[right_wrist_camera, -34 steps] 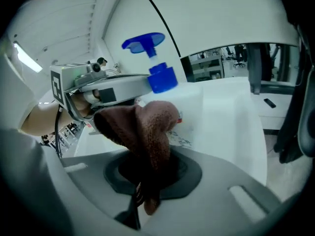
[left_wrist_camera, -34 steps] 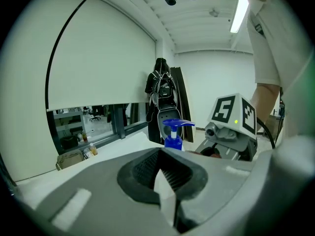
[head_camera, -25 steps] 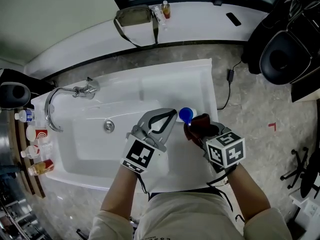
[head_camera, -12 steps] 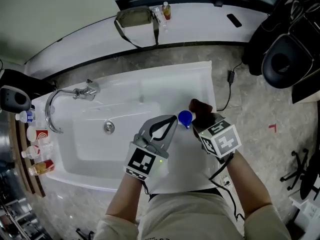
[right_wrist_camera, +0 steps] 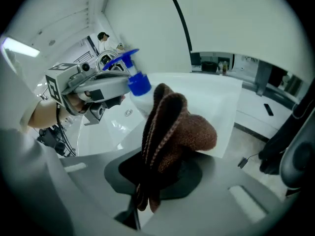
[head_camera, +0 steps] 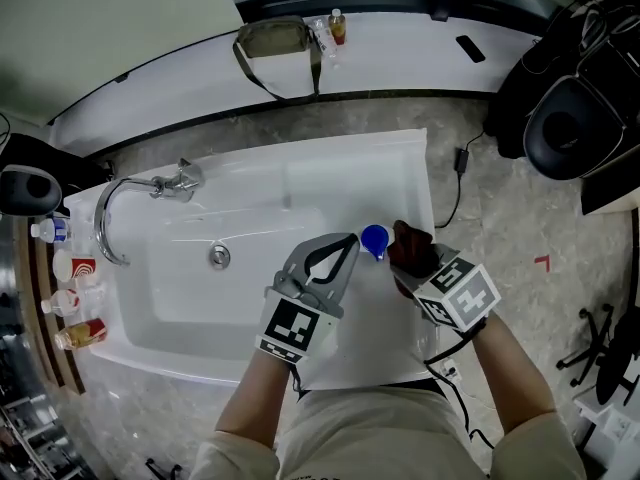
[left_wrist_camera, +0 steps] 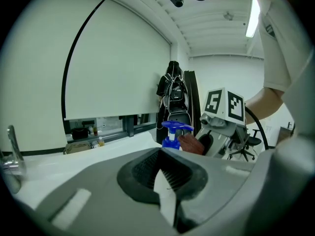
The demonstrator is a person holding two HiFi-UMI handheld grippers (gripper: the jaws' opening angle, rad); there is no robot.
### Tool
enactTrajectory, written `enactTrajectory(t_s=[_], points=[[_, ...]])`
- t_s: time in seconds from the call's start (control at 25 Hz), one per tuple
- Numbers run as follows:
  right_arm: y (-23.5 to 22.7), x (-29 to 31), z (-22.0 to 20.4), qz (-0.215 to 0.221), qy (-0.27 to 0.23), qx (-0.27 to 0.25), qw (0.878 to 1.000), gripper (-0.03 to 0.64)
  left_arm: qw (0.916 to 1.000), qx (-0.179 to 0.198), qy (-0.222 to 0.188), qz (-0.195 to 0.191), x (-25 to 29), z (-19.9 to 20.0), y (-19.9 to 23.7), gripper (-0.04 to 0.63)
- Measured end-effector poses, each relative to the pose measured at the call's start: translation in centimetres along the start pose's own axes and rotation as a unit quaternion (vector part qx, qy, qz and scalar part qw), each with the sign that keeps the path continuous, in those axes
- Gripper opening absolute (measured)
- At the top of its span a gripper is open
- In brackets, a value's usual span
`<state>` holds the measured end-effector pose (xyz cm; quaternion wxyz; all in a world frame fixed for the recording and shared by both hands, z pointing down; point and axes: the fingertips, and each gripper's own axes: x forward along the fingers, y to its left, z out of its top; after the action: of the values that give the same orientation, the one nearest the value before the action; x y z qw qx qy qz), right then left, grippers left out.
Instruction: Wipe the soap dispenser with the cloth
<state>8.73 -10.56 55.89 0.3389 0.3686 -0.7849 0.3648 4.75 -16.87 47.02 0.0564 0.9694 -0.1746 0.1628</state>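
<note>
The soap dispenser (head_camera: pixel 374 238), white with a blue pump head, stands on the sink's right rim (head_camera: pixel 400 168). My left gripper (head_camera: pixel 348 241) is shut, its tips against the dispenser just under the pump; the left gripper view shows the blue pump (left_wrist_camera: pixel 174 131) right beyond the closed tips (left_wrist_camera: pixel 170 154). My right gripper (head_camera: pixel 408 260) is shut on a brown knitted cloth (head_camera: pixel 410 248), pressed to the dispenser's right side. In the right gripper view the cloth (right_wrist_camera: pixel 172 132) bulges out of the jaws beside the blue pump (right_wrist_camera: pixel 135 80), and the dispenser's body is mostly hidden.
A chrome faucet (head_camera: pixel 130 203) and a drain (head_camera: pixel 218 256) lie left in the white basin. Small bottles (head_camera: pixel 70 298) stand on a shelf at far left. A bag (head_camera: pixel 275 40) lies on the counter behind. A black chair (head_camera: pixel 570 118) and a cable (head_camera: pixel 455 183) are at right.
The right gripper carried the cloth up along the dispenser's far side, then back down to its right side. The left gripper barely moved.
</note>
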Motion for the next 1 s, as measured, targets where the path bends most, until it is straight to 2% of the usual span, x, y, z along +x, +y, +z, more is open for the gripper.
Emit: enactTrajectory(t_s=[0.2, 0.28, 0.36, 0.52, 0.68, 0.88, 1.0], points=[[-5.1, -2.8, 3.6, -0.053, -0.025, -0.116, 0.991, 0.081, 0.9999, -0.009, -0.007, 0.004, -0.3, 0.4, -0.9, 0.0], [-5.6, -2.9, 5.8, -0.053, -0.029, -0.184, 0.981, 0.081, 0.9998, -0.017, -0.003, 0.011, -0.3, 0.3, -1.1, 0.0], [-5.4, -2.2, 7.6, -0.03, -0.025, -0.27, 0.962, 0.081, 0.9994, -0.025, -0.003, 0.025, -0.2, 0.4, -1.1, 0.0], [-4.7, 0.6, 9.5, 0.055, 0.002, -0.43, 0.901, 0.081, 0.9977, -0.032, 0.004, 0.06, -0.2, 0.4, -0.8, 0.0], [-4.0, 3.0, 10.5, 0.151, 0.033, -0.513, 0.844, 0.081, 0.9942, -0.041, 0.008, 0.098, 0.0, 0.1, -0.7, 0.0], [-2.4, 5.1, 8.7, 0.231, 0.091, -0.622, 0.743, 0.08, 0.989, -0.061, 0.005, 0.134, 0.0, 0.3, -0.4, 0.0], [-1.5, 5.6, 6.9, 0.273, 0.114, -0.655, 0.695, 0.08, 0.9853, -0.075, 0.003, 0.153, -0.1, 0.3, -0.3, 0.0]])
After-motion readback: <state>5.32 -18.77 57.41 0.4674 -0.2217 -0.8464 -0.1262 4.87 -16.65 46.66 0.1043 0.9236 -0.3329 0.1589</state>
